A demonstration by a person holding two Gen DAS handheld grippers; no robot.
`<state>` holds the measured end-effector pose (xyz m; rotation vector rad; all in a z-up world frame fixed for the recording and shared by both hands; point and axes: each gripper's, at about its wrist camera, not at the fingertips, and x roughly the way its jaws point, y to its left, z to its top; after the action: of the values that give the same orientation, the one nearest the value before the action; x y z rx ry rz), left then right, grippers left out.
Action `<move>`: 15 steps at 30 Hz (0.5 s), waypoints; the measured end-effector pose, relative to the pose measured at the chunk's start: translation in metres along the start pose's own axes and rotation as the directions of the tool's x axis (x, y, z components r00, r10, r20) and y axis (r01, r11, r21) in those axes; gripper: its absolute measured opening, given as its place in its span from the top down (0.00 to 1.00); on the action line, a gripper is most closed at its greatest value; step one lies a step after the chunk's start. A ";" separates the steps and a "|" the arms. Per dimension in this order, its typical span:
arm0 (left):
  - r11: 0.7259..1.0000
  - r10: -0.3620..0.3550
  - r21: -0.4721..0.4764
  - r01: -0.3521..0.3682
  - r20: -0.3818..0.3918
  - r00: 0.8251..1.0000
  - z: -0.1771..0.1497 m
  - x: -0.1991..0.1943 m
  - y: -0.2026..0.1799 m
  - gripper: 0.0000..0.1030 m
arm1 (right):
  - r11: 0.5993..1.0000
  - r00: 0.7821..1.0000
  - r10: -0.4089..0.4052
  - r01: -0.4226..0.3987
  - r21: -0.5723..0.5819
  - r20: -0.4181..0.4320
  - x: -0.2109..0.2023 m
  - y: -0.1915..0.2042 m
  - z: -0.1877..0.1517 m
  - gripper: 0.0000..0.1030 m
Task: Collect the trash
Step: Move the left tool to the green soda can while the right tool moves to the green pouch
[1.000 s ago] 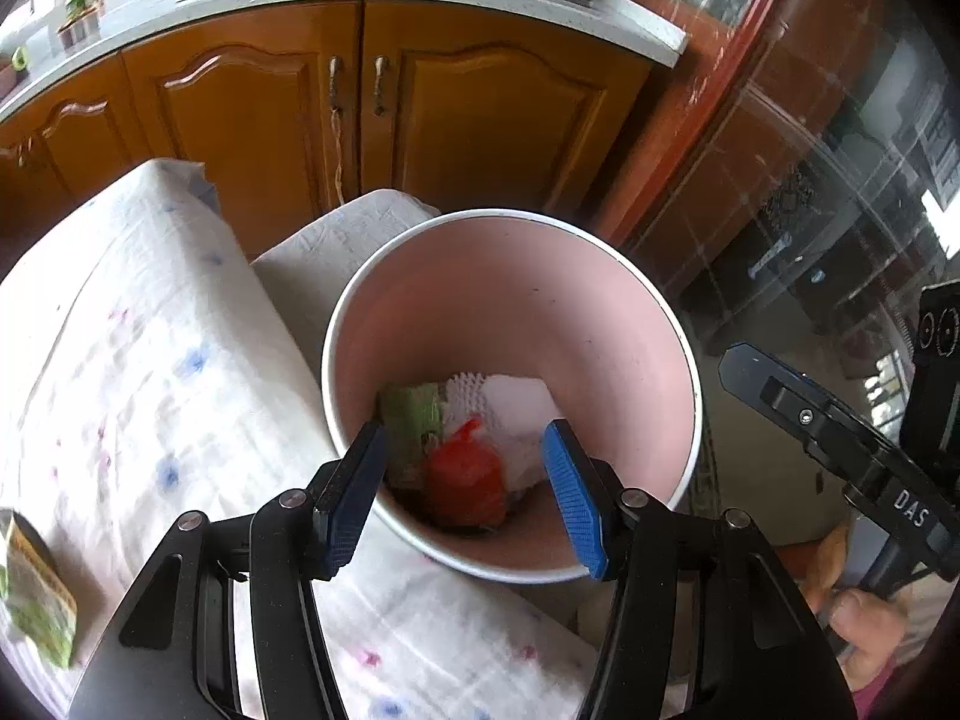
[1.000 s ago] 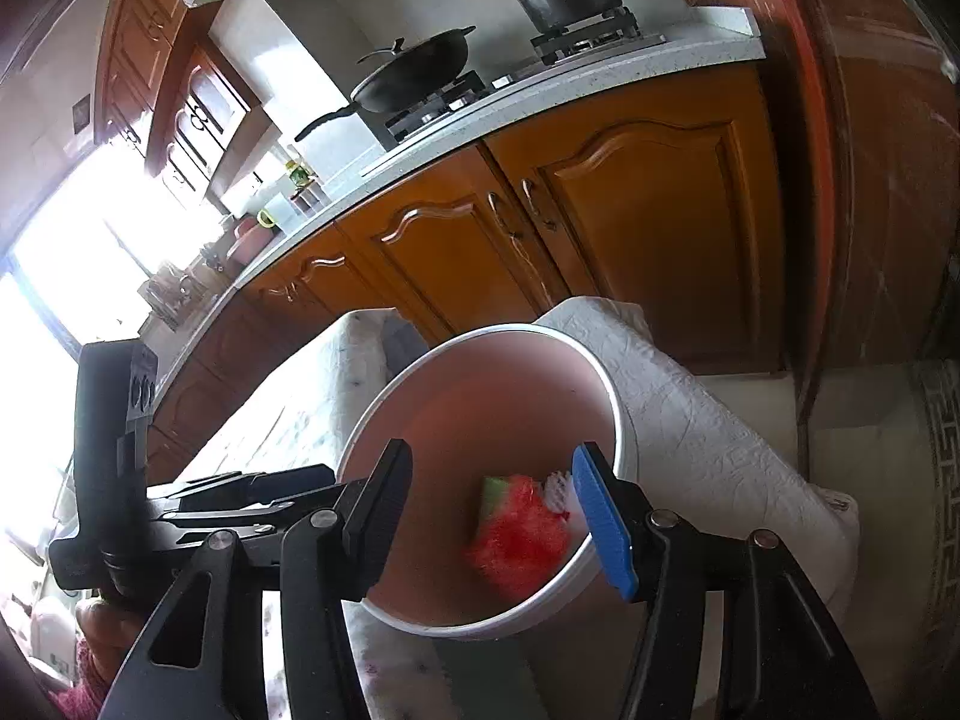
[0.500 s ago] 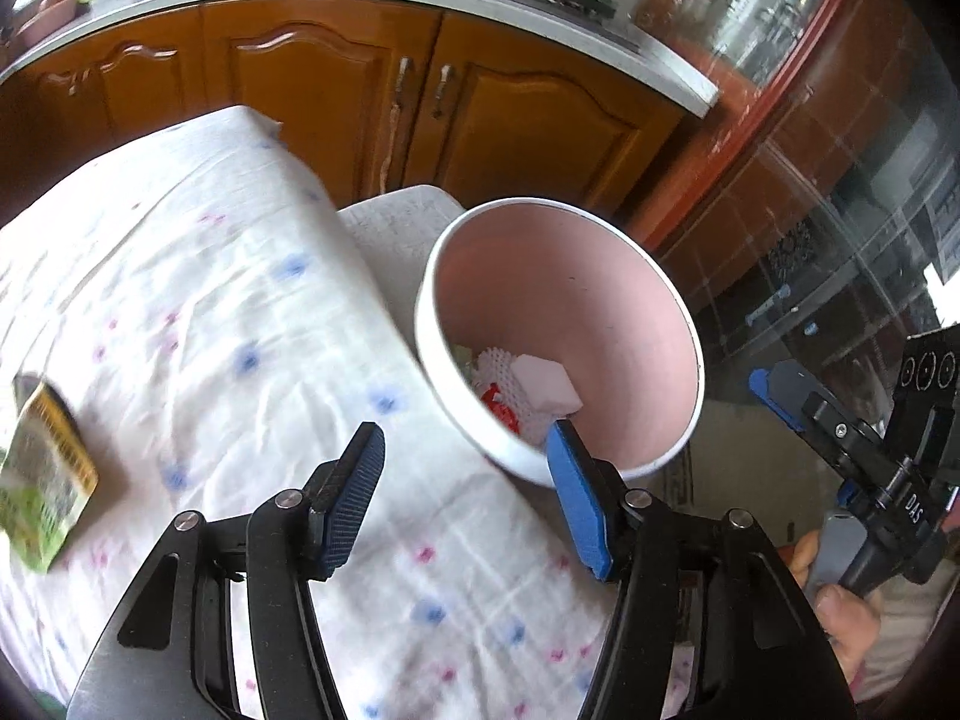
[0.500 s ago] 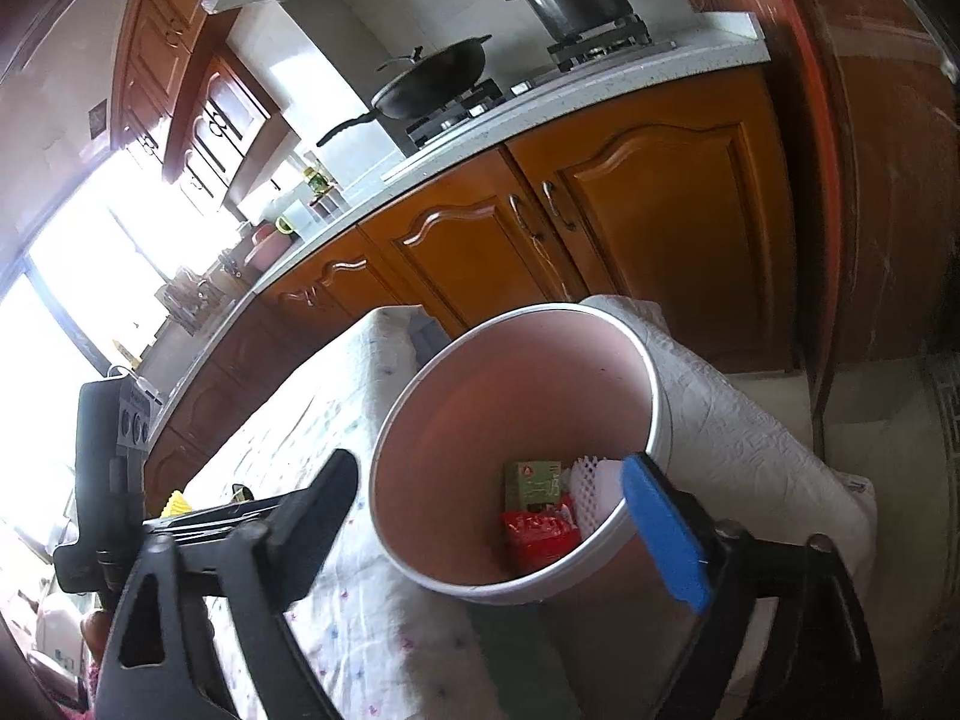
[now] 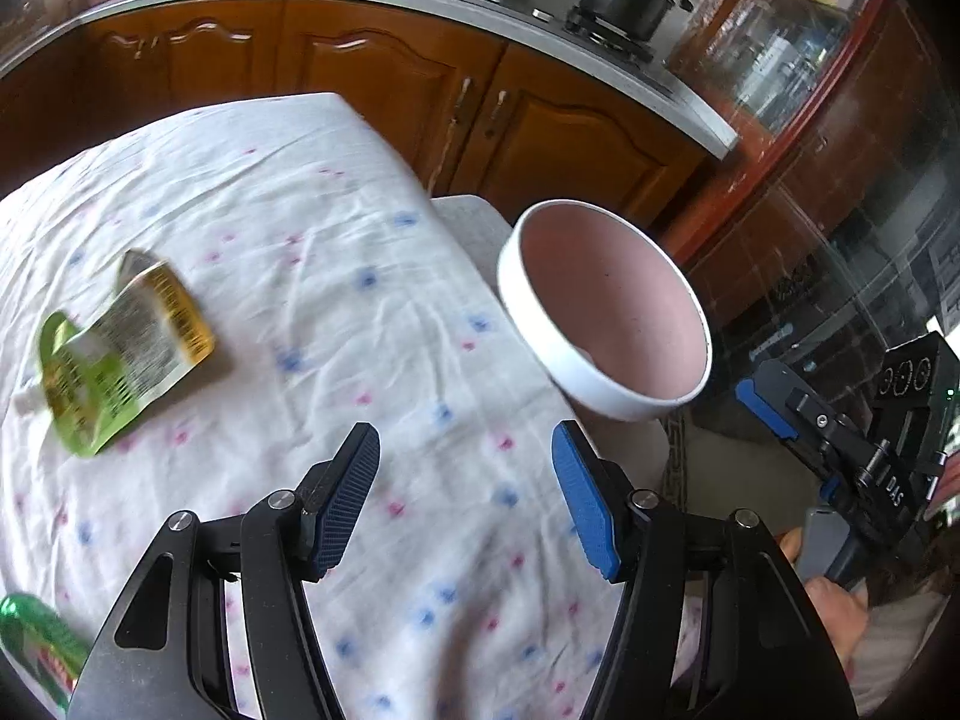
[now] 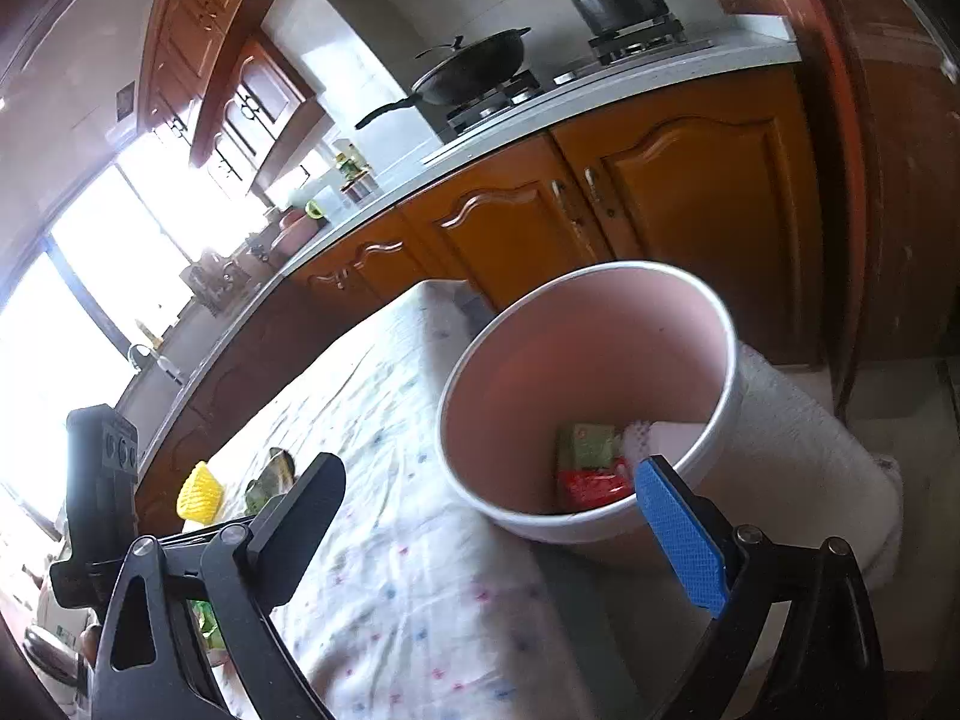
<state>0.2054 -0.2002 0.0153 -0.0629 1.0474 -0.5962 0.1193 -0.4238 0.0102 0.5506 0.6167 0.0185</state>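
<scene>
Blue-padded fingers of our left gripper [image 5: 465, 501] are opening with nothing between them, above the tabletop [image 5: 312, 228]. Our right gripper [image 6: 492, 534] stands wide and empty just beside the pink bin [image 6: 591, 402], which holds red and green scraps. The green-yellow wrapper [image 5: 120, 354] lies flat, well apart from the bin. Risk: our fingers pinch the wrinkled cloth [image 5: 390, 360] along with it.
</scene>
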 end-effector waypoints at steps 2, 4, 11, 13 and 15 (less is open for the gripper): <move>1.000 0.003 -0.014 -0.003 0.009 1.000 -0.007 -0.008 0.009 0.41 | 1.000 1.000 0.006 -0.006 -0.006 -0.008 0.001 0.005 -0.005 0.04; 1.000 0.004 -0.029 -0.003 0.017 1.000 -0.012 -0.014 0.016 0.41 | 1.000 1.000 0.013 -0.014 -0.014 -0.016 0.003 0.011 -0.009 0.04; 0.997 0.005 -0.076 -0.003 0.033 0.999 -0.032 -0.036 0.041 0.41 | 0.999 0.998 0.038 -0.040 -0.033 -0.042 0.010 0.029 -0.021 0.04; 0.996 0.012 -0.087 -0.008 0.046 0.999 -0.037 -0.044 0.048 0.41 | 0.998 0.998 0.047 -0.049 -0.038 -0.051 0.013 0.034 -0.024 0.04; 0.995 0.013 -0.098 -0.008 0.051 0.999 -0.041 -0.051 0.054 0.41 | 0.997 0.996 0.055 -0.058 -0.049 -0.064 0.018 0.041 -0.028 0.04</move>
<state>0.1763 -0.1208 0.0166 -0.1580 1.0258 -0.5307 0.1241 -0.3718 0.0020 0.5200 0.6601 0.1047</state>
